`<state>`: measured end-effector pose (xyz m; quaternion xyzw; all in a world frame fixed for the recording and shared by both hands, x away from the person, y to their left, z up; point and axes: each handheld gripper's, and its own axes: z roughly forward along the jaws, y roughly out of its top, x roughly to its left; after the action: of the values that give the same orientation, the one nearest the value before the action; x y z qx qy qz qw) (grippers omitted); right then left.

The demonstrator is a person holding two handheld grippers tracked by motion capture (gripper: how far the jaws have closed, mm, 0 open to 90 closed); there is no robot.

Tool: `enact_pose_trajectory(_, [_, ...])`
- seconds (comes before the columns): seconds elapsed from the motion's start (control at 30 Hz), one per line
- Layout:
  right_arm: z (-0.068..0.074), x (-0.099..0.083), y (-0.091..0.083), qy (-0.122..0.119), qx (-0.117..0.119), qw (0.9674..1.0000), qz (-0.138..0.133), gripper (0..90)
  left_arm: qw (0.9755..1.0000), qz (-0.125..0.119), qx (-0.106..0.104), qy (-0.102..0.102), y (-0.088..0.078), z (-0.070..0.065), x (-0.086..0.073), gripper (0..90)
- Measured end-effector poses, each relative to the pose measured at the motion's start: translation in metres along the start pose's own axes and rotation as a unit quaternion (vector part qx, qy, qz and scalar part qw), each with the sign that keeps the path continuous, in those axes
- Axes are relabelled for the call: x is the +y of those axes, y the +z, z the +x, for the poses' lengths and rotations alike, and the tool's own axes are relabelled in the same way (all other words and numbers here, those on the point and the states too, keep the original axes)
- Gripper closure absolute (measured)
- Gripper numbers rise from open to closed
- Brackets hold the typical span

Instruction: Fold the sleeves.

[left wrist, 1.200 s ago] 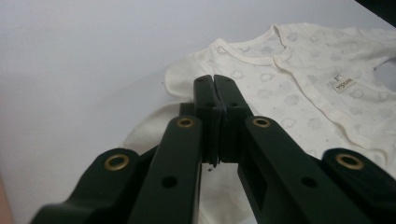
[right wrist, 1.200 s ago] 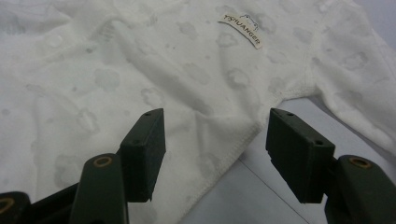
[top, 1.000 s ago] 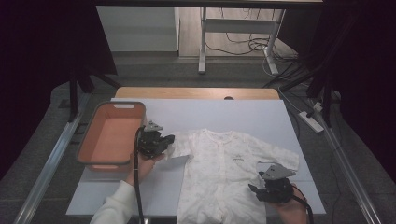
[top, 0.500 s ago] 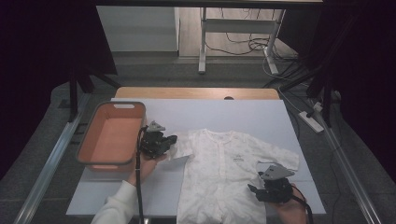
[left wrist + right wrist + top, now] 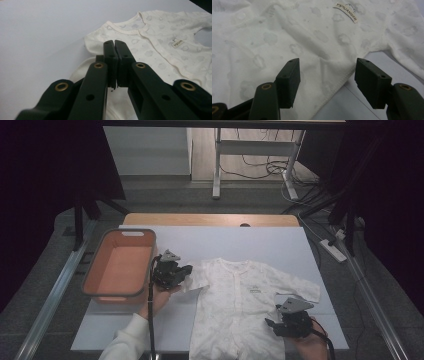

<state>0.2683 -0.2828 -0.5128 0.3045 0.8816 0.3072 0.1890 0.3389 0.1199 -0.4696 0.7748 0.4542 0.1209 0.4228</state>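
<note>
The table [image 5: 280, 245] carries a pale sheet across most of its top, with a strip of bare wood showing along the far edge. At its left end sits an orange tub [image 5: 118, 269], open side up. Spread flat over the middle and near part of the sheet is a white baby romper [image 5: 240, 312], front up, sleeves out to either side, collar toward the far edge; faint cloud shapes are printed over it and a small label [image 5: 346, 10] is sewn on the chest. The left gripper [image 5: 187, 270] rests at the garment's left sleeve, just beside the tub, held in a hand [image 5: 161, 296] in a light sleeve. In the left gripper view its jaws are clenched tight together over the sleeve's edge; I cannot tell whether any fabric is pinched between them. The right gripper [image 5: 270, 324] is low at the romper's right side below the other sleeve, and its jaws stand apart, released, with the side hem of the cloth lying between them and untouched by the pads.
</note>
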Motion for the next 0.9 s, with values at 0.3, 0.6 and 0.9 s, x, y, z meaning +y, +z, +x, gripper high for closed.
enact_pose_trajectory(0.3, [0.001, 0.000, 0.001, -0.003, 0.002, 1.0000, 0.003, 37.3, 1.0000, -0.002, -0.001, 0.003, 0.001, -0.003, 0.002, 87.3])
enact_pose_trajectory(0.6, [0.001, 0.000, 0.002, -0.005, 0.002, 1.0000, 0.007, 37.2, 0.9999, 0.002, -0.005, 0.009, 0.007, -0.009, 0.004, 86.9])
enact_pose_trajectory(0.9, [0.001, 0.000, 0.002, -0.005, 0.002, 1.0000, 0.006, 37.1, 0.9999, 0.004, -0.006, 0.012, 0.009, -0.011, 0.004, 86.9])
